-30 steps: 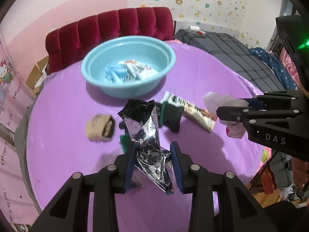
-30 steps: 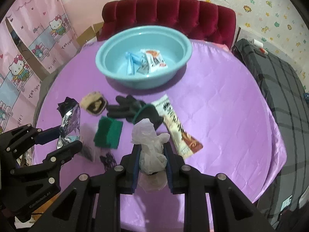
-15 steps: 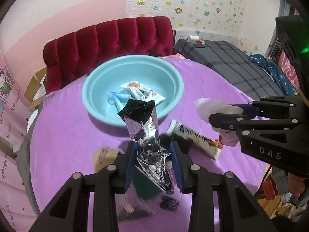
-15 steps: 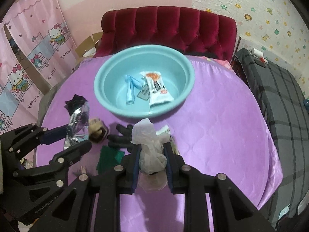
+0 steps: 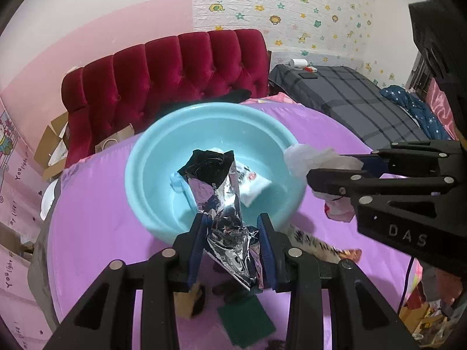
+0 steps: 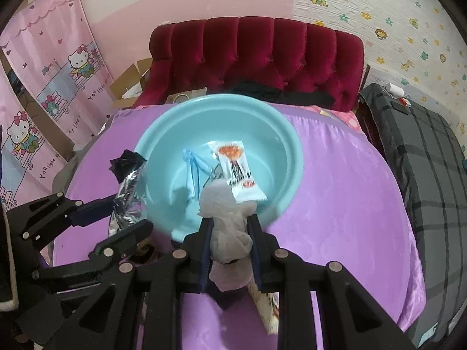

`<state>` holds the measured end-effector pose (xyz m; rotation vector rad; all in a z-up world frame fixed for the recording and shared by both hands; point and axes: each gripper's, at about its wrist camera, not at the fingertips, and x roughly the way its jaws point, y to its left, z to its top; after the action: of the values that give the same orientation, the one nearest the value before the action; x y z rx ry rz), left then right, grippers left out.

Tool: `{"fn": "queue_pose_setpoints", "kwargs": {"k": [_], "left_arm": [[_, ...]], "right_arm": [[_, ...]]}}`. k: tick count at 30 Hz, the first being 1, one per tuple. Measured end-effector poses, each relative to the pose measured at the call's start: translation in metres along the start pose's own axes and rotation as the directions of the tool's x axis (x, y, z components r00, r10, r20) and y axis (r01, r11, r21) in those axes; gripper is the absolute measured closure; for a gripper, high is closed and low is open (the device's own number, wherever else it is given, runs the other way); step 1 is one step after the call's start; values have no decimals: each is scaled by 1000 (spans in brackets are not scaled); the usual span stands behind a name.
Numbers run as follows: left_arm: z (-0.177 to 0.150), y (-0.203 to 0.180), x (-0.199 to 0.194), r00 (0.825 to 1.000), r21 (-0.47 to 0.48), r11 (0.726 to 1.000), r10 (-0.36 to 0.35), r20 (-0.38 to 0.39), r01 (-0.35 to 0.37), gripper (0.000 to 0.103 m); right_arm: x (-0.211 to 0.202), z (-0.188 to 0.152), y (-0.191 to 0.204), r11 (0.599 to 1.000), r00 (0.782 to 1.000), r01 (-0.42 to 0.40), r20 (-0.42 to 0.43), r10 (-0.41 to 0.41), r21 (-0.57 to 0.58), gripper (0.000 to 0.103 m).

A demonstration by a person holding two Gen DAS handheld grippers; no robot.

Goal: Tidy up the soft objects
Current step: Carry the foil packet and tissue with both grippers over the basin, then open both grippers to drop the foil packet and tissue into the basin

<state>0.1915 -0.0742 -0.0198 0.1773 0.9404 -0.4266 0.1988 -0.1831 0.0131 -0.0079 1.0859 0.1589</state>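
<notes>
My left gripper (image 5: pixel 232 221) is shut on a crumpled silver foil bag (image 5: pixel 224 204) whose black top rises over the near rim of the light blue basin (image 5: pixel 140 175). In the right wrist view that bag (image 6: pixel 127 195) hangs at the basin's left rim. My right gripper (image 6: pixel 228 218) is shut on a bunched white plastic bag (image 6: pixel 226 221), held over the front rim of the basin (image 6: pixel 292 145). From the left wrist view the white bag (image 5: pixel 309 160) sits at the basin's right edge. Inside the basin lie a white snack packet (image 6: pixel 236 172) and a pale blue wrapper (image 6: pixel 191 169).
The round table wears a purple cloth (image 6: pixel 335 189). A green scrub pad (image 5: pixel 245 320), a tan roll (image 5: pixel 186 300) and a long snack bar (image 5: pixel 321 245) lie on it under my grippers. A red tufted sofa (image 6: pixel 256 58) stands behind, a grey plaid bed (image 6: pixel 423 160) to the right.
Both grippers have travelled forward over the table to the basin, each still holding its bag. The basin now fills the middle of both views and the loose items have slid beneath the fingers.
</notes>
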Motion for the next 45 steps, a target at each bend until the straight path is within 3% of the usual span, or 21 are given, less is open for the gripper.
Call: {"fn": "queue_pose_setpoints", "kwargs": {"k": [18, 28, 37, 38, 40, 42, 43, 44, 45], "left_arm": [[44, 26, 79, 999, -18, 1000, 6, -35, -6, 64], [47, 36, 115, 997, -45, 999, 23, -69, -26, 64], [45, 38, 118, 997, -31, 998, 46, -69, -48, 62], [45, 37, 118, 996, -29, 998, 52, -68, -54, 62], [45, 37, 116, 996, -36, 997, 71, -61, -73, 59], [45, 39, 115, 995, -44, 996, 79, -61, -82, 38], [44, 39, 114, 994, -47, 994, 95, -56, -97, 14], [43, 40, 113, 994, -54, 993, 102, -49, -105, 0], [42, 41, 111, 994, -60, 993, 103, -42, -106, 0]], "right_arm": [[80, 66, -10, 999, 999, -17, -31, 18, 29, 78], [119, 78, -16, 999, 997, -10, -70, 13, 44, 78], [122, 80, -13, 999, 998, -17, -62, 20, 43, 73], [122, 80, -13, 999, 998, -21, -63, 24, 46, 70], [121, 81, -14, 998, 998, -31, -58, 34, 60, 51], [118, 82, -17, 997, 999, -20, -42, 23, 76, 29], [116, 82, -18, 997, 999, -16, -37, 19, 81, 22], [115, 81, -19, 996, 999, -6, -32, 9, 84, 10], [113, 80, -20, 996, 1000, -4, -27, 7, 87, 5]]}}
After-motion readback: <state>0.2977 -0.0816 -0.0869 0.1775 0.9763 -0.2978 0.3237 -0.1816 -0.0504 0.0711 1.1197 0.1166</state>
